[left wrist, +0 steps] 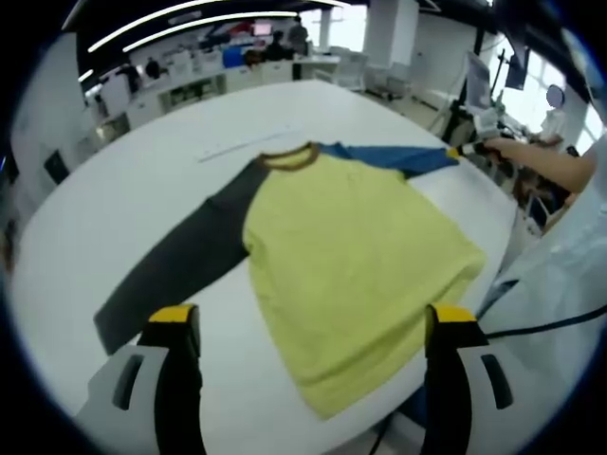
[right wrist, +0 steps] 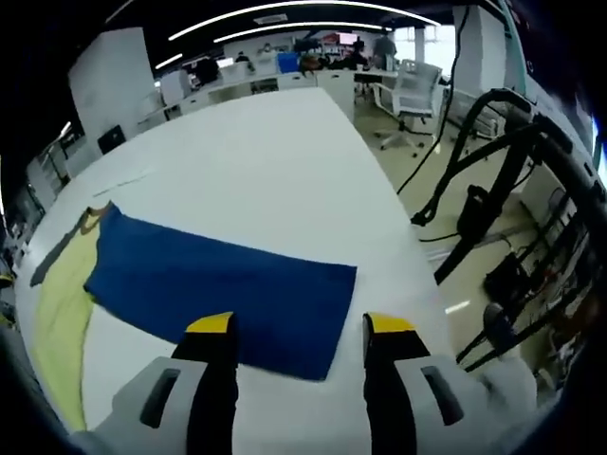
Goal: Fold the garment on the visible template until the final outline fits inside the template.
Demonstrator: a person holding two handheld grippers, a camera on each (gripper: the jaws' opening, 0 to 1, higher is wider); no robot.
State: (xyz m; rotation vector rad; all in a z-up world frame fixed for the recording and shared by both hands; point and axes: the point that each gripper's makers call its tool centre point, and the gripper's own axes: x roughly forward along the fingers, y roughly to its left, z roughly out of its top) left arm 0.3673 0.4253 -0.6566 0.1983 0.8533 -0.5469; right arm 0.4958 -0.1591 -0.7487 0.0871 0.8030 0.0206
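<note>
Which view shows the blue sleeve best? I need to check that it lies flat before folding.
The right gripper view: the blue sleeve lies spread flat on the white table just ahead of the open right gripper. In the left gripper view the sleeve is a far, thin strip beside the yellow body.
</note>
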